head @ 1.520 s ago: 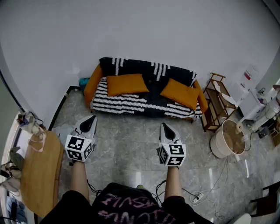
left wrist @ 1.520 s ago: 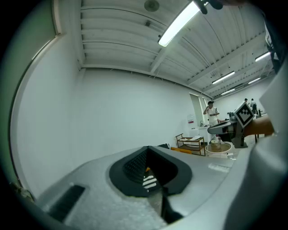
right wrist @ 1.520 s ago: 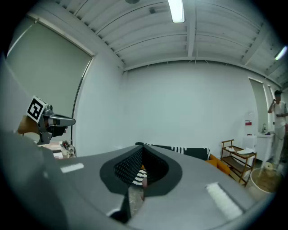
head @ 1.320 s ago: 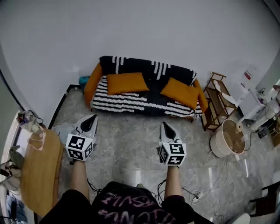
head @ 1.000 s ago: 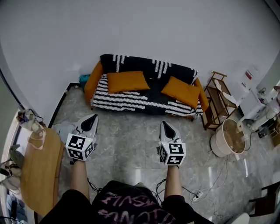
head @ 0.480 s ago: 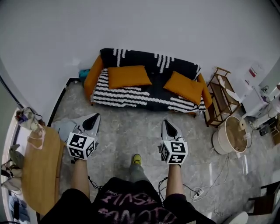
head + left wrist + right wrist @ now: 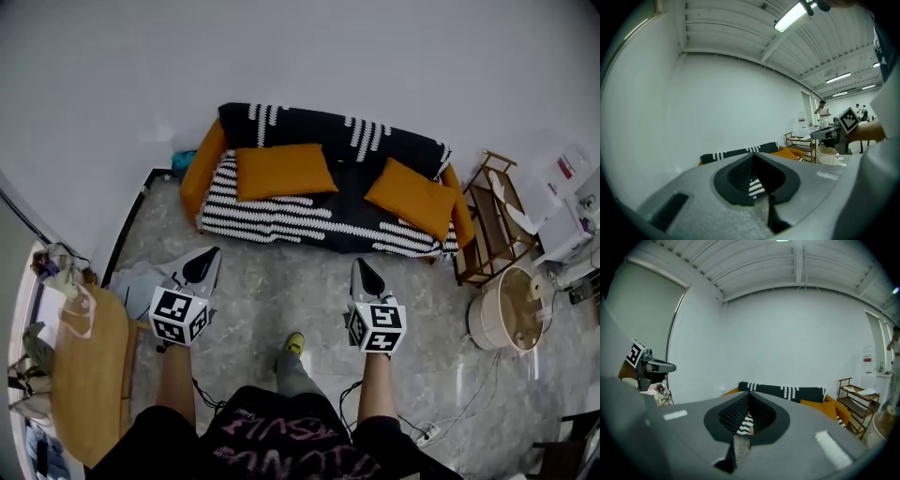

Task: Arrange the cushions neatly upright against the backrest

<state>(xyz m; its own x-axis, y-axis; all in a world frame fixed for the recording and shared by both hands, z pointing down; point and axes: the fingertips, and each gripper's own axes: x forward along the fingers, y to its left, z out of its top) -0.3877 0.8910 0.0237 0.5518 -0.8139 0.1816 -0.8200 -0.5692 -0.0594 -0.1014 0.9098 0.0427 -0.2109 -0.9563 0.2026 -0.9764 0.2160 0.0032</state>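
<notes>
Now nearer the sofa (image 7: 281, 214).

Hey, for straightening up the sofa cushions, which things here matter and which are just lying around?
For the job: left cushion, right cushion, backrest, left tongs and right tongs, both shut and empty.

Lying about: wooden rack, tub, table.

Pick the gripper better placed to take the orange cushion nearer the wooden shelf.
Right. The right gripper sits nearer that cushion, while the left gripper lines up with the other cushion. Both are shut, empty and well short of the sofa.
</notes>
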